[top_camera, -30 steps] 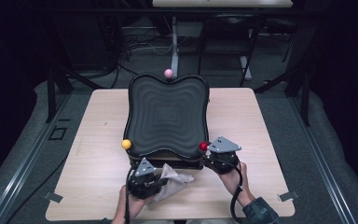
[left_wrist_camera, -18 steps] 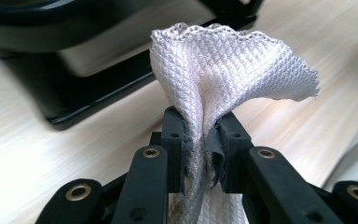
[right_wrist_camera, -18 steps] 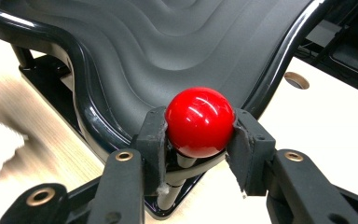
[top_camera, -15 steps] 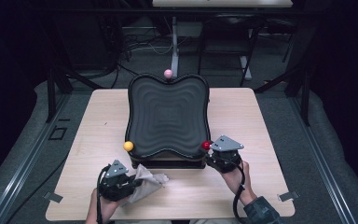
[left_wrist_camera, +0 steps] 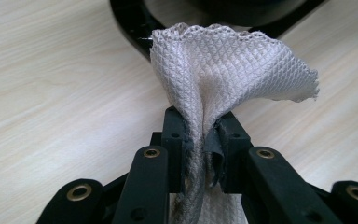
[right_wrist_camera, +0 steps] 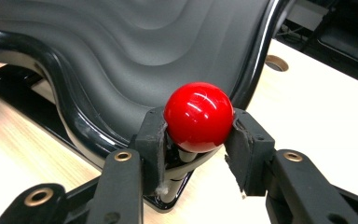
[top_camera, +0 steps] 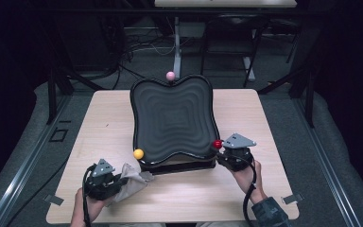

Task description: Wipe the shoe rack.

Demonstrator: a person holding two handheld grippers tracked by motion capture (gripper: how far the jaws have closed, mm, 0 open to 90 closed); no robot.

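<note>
Farther left on the table, left tool with cloth.

My left gripper: black body, grey three-cornered plate on top, black cable trailing near. Right gripper: same build, black cable down my wrist, dark mottled sleeve at the cuff. Jaws matte black, brass-ringed pivot holes, black foam pads frayed at edges.
</note>
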